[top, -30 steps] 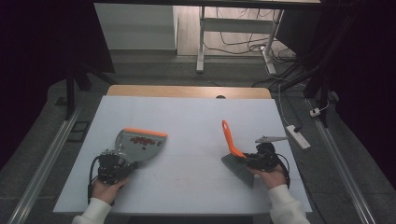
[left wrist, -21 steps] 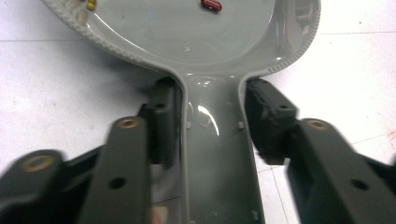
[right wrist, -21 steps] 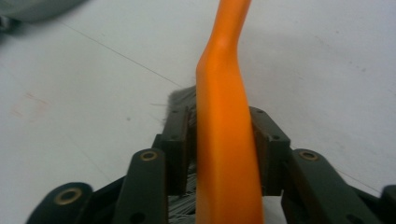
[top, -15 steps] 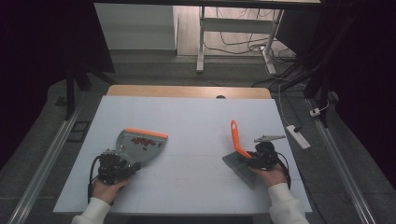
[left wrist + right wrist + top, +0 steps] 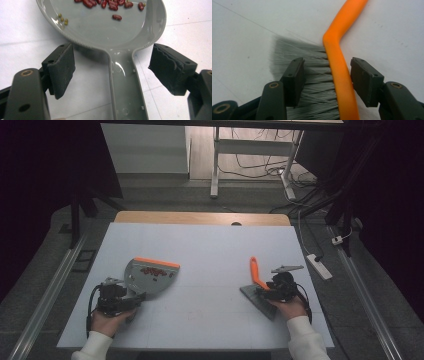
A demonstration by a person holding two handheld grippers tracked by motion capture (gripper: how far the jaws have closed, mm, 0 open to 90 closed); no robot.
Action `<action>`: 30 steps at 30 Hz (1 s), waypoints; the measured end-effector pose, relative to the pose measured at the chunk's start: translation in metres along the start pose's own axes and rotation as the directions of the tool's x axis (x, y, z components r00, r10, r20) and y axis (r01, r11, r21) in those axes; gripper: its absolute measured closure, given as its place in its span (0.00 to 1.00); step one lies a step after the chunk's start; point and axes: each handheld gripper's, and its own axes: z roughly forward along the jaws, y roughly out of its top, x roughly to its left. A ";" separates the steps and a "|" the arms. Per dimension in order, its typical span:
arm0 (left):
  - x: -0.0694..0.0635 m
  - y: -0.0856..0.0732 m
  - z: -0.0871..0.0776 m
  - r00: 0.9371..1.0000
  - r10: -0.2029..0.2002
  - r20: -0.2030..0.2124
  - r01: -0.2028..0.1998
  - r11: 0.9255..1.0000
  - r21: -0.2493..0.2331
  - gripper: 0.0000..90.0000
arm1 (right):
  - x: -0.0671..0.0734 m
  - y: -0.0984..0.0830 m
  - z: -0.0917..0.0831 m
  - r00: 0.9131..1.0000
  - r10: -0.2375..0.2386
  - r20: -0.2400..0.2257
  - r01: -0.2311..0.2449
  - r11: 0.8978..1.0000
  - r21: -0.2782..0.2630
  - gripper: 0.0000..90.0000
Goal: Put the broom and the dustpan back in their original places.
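Left gripper view has our left hand-held gripper [image 5: 111,75] freshly spread, pads clear of the grey dustpan [image 5: 125,85] handle between them. We see red beans [image 5: 110,3] in the pan. Our right hand-held gripper [image 5: 327,80] also just opened around the orange brush [image 5: 338,75], lying on the white worktop [image 5: 210,245].

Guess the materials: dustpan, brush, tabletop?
Dustpan: likely moulded plastic, grey and glossy; it shows wet-looking highlights and moulded ribs on the handle. Brush: smooth orange back, probably plastic, with fine grey bristles, likely synthetic. Tabletop: matt white sheet, maybe laminate or board; hard to tell.
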 end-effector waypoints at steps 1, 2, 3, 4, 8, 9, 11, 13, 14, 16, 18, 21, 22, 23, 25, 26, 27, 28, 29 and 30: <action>0.000 0.000 -0.001 1.000 0.005 0.006 -0.005 1.000 -0.006 0.24 | 0.000 0.000 -0.001 1.000 0.007 -0.005 -0.007 1.000 -0.003 0.50; 0.000 0.001 -0.002 1.000 0.013 0.008 -0.013 1.000 -0.007 0.24 | -0.001 0.000 -0.002 1.000 0.004 0.003 -0.004 1.000 -0.006 0.50; 0.000 0.002 -0.002 1.000 0.021 0.006 -0.021 1.000 -0.010 0.24 | -0.001 0.000 -0.002 1.000 0.002 0.004 -0.002 1.000 -0.007 0.50; 0.000 0.002 -0.003 1.000 0.028 0.015 -0.027 1.000 -0.015 0.24 | -0.001 0.000 -0.003 1.000 0.002 0.002 -0.002 1.000 -0.011 0.50; -0.001 0.005 -0.006 0.997 0.065 0.033 -0.064 0.997 -0.030 0.25 | 0.000 0.001 -0.006 1.000 -0.022 0.004 0.022 0.999 -0.036 0.50; -0.002 0.006 -0.007 0.996 0.073 0.042 -0.071 0.997 -0.034 0.26 | 0.001 0.001 -0.008 1.000 -0.023 0.004 0.023 0.999 -0.046 0.51; -0.005 0.009 -0.008 0.994 0.100 0.053 -0.098 0.994 -0.042 0.26 | 0.002 0.002 -0.011 0.999 -0.037 0.001 0.037 0.997 -0.061 0.51; -0.009 0.011 -0.009 0.989 0.133 0.065 -0.130 0.990 -0.050 0.26 | 0.005 0.003 -0.013 0.999 -0.049 -0.011 0.048 0.996 -0.079 0.52; -0.011 0.012 -0.009 0.986 0.151 0.072 -0.147 0.988 -0.054 0.26 | 0.006 0.003 -0.014 0.998 -0.060 -0.015 0.058 0.995 -0.085 0.52; -0.014 0.014 -0.009 0.979 0.180 0.093 -0.175 0.983 -0.059 0.26 | 0.010 0.003 -0.015 0.996 -0.087 -0.030 0.084 0.992 -0.093 0.53; -0.017 0.016 -0.007 0.971 0.209 0.119 -0.204 0.977 -0.055 0.27 | 0.014 0.003 -0.015 0.992 -0.118 -0.039 0.114 0.989 -0.093 0.53; -0.019 0.020 -0.003 0.959 0.238 0.155 -0.233 0.971 -0.048 0.27 | 0.019 0.002 -0.014 0.987 -0.153 -0.046 0.148 0.984 -0.097 0.54; -0.020 0.021 -0.001 0.956 0.245 0.164 -0.240 0.970 -0.045 0.28 | 0.020 0.001 -0.014 0.985 -0.165 -0.044 0.160 0.982 -0.097 0.54; -0.020 0.022 0.001 0.953 0.252 0.170 -0.248 0.968 -0.044 0.28 | 0.022 0.000 -0.014 0.984 -0.173 -0.044 0.168 0.981 -0.098 0.54; -0.022 0.024 0.003 0.946 0.264 0.186 -0.261 0.964 -0.039 0.28 | 0.025 -0.001 -0.013 0.980 -0.195 -0.045 0.190 0.977 -0.099 0.54; -0.022 0.025 0.005 0.944 0.268 0.191 -0.266 0.963 -0.037 0.28 | 0.027 -0.002 -0.013 0.977 -0.207 -0.045 0.202 0.974 -0.100 0.54; -0.023 0.026 0.006 0.942 0.270 0.199 -0.269 0.963 -0.034 0.29 | 0.029 -0.003 -0.013 0.975 -0.219 -0.047 0.213 0.972 -0.102 0.54; -0.023 0.026 0.007 0.939 0.272 0.208 -0.272 0.962 -0.030 0.29 | 0.031 -0.004 -0.013 0.973 -0.228 -0.047 0.222 0.970 -0.103 0.54; -0.024 0.026 0.008 0.937 0.275 0.214 -0.276 0.961 -0.027 0.29 | 0.033 -0.005 -0.013 0.971 -0.236 -0.050 0.230 0.968 -0.105 0.54; -0.025 0.026 0.008 0.935 0.277 0.219 -0.279 0.960 -0.024 0.29 | 0.034 -0.006 -0.014 0.969 -0.240 -0.054 0.233 0.966 -0.108 0.54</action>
